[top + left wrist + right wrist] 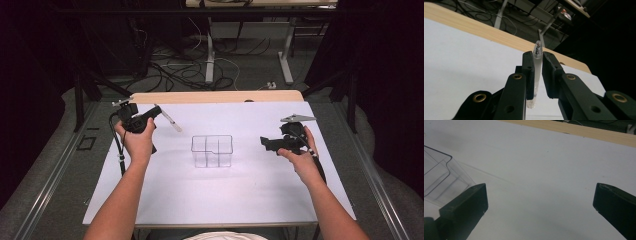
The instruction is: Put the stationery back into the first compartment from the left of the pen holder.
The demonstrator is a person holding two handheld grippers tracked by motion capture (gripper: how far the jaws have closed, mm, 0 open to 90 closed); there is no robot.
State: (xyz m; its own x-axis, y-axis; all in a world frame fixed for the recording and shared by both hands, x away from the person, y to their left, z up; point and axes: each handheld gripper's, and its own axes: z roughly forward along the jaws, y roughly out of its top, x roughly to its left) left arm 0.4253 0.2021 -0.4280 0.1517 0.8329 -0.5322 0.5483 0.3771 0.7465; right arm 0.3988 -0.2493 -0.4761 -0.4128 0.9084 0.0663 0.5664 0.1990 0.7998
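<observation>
Partly hidden pen [537,72] clamped in left gripper [538,61] fingers; right gripper [540,200] fingers wide.

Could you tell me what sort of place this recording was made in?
Probably a lab or workshop set up for recording. A table with a white cover stands on grey carpet, loose cables trail over the floor behind it, and dark curtains hang at both sides.
</observation>
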